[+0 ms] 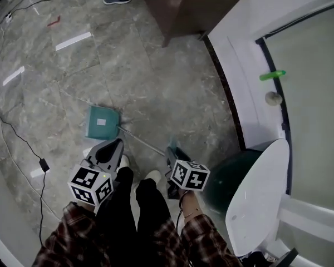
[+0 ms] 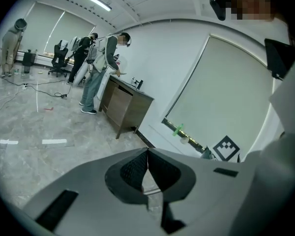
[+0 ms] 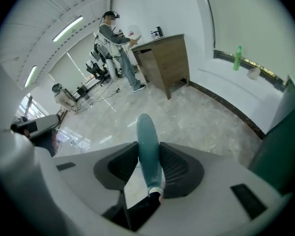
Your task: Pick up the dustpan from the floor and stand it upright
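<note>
Right gripper view shows the right gripper (image 3: pixel 148 167) with its jaws clamped on the teal grip of the dustpan handle (image 3: pixel 147 141), which sticks out past them. Left gripper view shows the left gripper (image 2: pixel 147 167) with its jaws pressed together on nothing.

From the head view, the dustpan (image 1: pixel 102 122) has its teal pan on the floor (image 1: pixel 156 82) just ahead of the left gripper. Its thin metal rod runs back to the right gripper.

The grasp looks made and the lift not yet begun. The next move calls for raising the grip end and swinging the rod toward vertical so the pan settles on its base, minding the dark green bin (image 1: pixel 228 177) close at the right.

In the head view the grip is hidden under the gripper. The pan is out of both gripper views, and whether it lies flat or slightly raised is hard to tell.
</note>
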The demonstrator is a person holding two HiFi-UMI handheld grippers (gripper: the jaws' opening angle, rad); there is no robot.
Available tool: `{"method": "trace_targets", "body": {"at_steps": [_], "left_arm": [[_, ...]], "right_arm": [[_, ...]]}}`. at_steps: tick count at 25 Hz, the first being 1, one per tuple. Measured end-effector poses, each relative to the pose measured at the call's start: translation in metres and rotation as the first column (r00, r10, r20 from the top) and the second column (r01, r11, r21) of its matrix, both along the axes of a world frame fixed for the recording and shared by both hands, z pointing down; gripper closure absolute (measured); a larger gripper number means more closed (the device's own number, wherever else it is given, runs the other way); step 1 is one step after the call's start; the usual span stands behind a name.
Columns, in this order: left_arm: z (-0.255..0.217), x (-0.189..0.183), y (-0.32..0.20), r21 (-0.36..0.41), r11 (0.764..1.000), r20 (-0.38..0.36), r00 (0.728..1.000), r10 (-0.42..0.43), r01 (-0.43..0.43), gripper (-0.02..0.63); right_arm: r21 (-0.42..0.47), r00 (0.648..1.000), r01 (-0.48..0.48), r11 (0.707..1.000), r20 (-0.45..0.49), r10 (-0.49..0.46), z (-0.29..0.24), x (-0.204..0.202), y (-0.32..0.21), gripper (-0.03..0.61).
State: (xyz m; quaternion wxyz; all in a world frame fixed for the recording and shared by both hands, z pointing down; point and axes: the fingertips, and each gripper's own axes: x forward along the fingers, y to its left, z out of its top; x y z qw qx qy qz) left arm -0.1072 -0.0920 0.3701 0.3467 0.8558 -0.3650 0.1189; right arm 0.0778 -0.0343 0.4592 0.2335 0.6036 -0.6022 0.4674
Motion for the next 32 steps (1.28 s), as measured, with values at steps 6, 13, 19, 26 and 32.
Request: {"method": "trace_targets", "body": {"at_steps": [6, 13, 19, 26, 32], "left_arm": [[-0.022, -0.043, 0.003, -0.007, 0.996, -0.016, 0.996, -0.093, 0.093, 0.601], [-0.035, -0.073, -0.005, -0.006, 0.986, -0.013, 0.986, -0.168, 0.168, 0.601], [-0.046, -0.097, -0.01, -0.002, 0.97, -0.017, 0.97, -0.243, 0.243, 0.603], [-0.049, -0.116, -0.003, -0.011, 0.96, -0.011, 0.96, -0.279, 0.279, 0.601], [-0.057, -0.117, -0.004, -0.004, 0.962, -0.02, 0.962, -0.273, 0.273, 0.601]], "right_arm": [[0.039, 0.989, 0.144, 0.989, 0.038, -0.145, -0.025, -0.079, -0.039, 0.439], [0.061, 0.949, 0.299, 0.952, 0.085, -0.304, -0.04, -0.154, -0.068, 0.439], [0.077, 0.905, 0.401, 0.913, 0.122, -0.407, -0.04, -0.194, -0.08, 0.439], [0.085, 0.903, 0.41, 0.908, 0.104, -0.417, -0.044, -0.207, -0.085, 0.439], [0.117, 0.913, 0.39, 0.914, 0.082, -0.4, -0.059, -0.197, -0.085, 0.439]]}}
